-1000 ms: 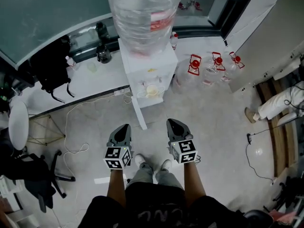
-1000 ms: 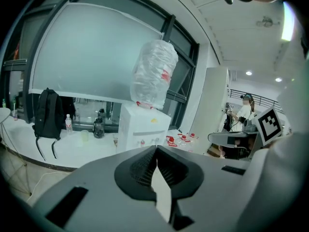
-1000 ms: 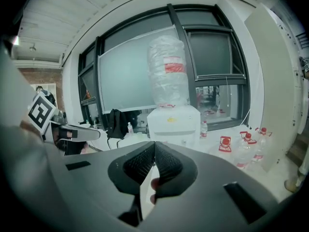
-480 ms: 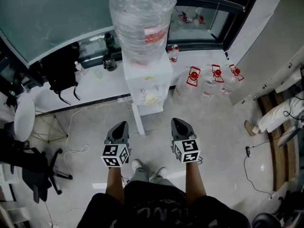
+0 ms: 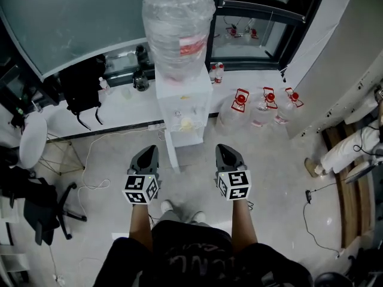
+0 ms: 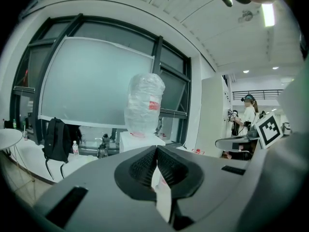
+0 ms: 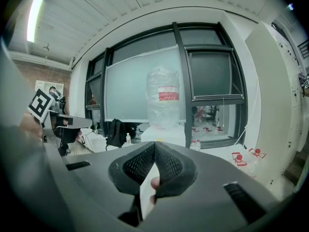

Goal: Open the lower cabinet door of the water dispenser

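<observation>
Water dispenser (image 5: pixel 182 103) stands at upper centre of the head view. Its lower cabinet door (image 5: pixel 184 139) faces the person, steeply foreshortened, and no handle is discernible. Left gripper (image 5: pixel 147 155) and right gripper (image 5: pixel 226 153) have jaws pressed together, empty, well short of it. Door judged a light, rigid hinged panel; hook its free edge.

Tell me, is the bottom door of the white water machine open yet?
Looks done: a thin white door panel sticks out from the bottom of the white water dispenser with the clear bottle. It is probably swung open, though the head view is too steep to be sure. In hand: nothing; the left gripper and right gripper are shut, empty and short of the dispenser. Left: probably nothing.
</observation>
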{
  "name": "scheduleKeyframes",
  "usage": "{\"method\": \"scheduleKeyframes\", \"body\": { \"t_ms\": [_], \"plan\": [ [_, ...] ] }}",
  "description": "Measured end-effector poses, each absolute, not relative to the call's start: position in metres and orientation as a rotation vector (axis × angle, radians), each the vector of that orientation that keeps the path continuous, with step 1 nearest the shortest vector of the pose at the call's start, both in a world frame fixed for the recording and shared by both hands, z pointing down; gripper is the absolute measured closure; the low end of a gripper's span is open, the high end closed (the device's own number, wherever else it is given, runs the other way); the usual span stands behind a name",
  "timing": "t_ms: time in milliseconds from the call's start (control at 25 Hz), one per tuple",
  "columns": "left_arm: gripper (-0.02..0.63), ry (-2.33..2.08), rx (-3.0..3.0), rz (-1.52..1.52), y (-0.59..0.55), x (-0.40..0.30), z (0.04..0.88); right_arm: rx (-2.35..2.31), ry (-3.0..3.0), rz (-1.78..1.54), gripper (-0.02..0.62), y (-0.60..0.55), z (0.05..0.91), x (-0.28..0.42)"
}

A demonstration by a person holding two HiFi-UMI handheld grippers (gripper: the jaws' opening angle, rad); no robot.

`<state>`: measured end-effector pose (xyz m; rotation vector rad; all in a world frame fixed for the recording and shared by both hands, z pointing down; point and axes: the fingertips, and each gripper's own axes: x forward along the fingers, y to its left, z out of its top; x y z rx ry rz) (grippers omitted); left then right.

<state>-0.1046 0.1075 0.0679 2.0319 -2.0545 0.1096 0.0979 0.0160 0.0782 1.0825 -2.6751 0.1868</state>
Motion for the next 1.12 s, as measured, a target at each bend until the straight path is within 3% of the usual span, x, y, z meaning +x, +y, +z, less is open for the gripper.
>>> {"method": "scheduleKeyframes", "body": {
  "t_ms": [1120],
  "plan": [
    [0.591,-2.141,2.072,0.029,0.126,-0.111,0.006,1.122,-2.690,-0.001,0.581,0.022,0.025,0.115]
  ]
}}
